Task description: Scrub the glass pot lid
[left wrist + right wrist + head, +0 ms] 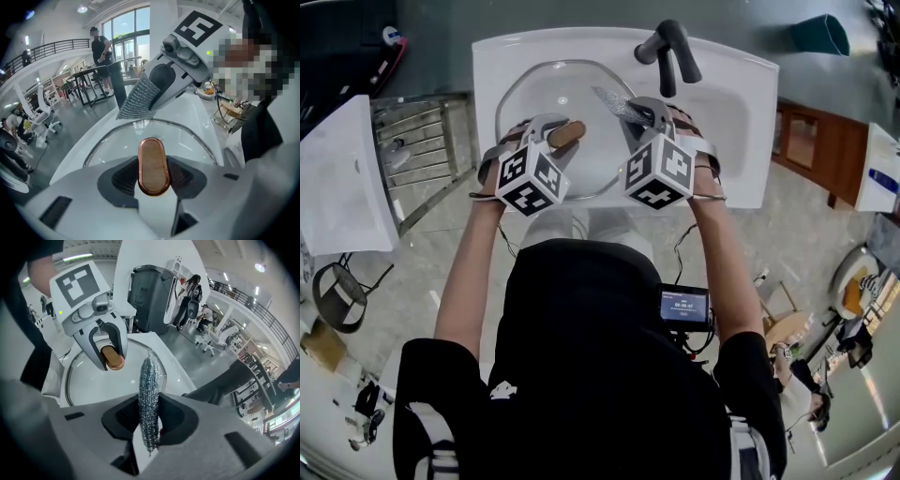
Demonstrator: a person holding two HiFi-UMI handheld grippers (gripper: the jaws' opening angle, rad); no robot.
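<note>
- While the left gripper (153,177) is clamped on the lid's handle (153,166), its two jaws stand partly apart with the pads pressing the handle's sides; the handle is an oblong wooden knob with a copper-coloured rim.
- The glass pot lid (517,92) lies over the basin of a white sink (731,122) and fills most of the bowl. Its handle side faces up towards the person.
- Whether the lid's edge rests on the basin or is held free of it cannot be told.
- The right gripper (149,422) pinches a steel mesh scrubber (150,394). Its jaws are nearly together, with only the thin silvery mesh between the pads.
- In the right gripper view the scrubber stands edge-on and sticks out past the fingertips above the glass.
- In the left gripper view the same mesh hangs as a flat grey sheet from the right gripper, and its lower edge reaches the lid's far rim. Whether it presses on the glass is not clear.
- In the head view the two grippers are side by side over the basin. The left one is at the lid's near left part and the right one at its right part.
- A dark faucet (667,52) stands at the back of the sink, just beyond the scrubber's free end.
- The person wears a black top, and a small device with a lit screen (684,305) hangs at the waist.
- Farther back in the gripper views are desks, chairs and several standing people.
</note>
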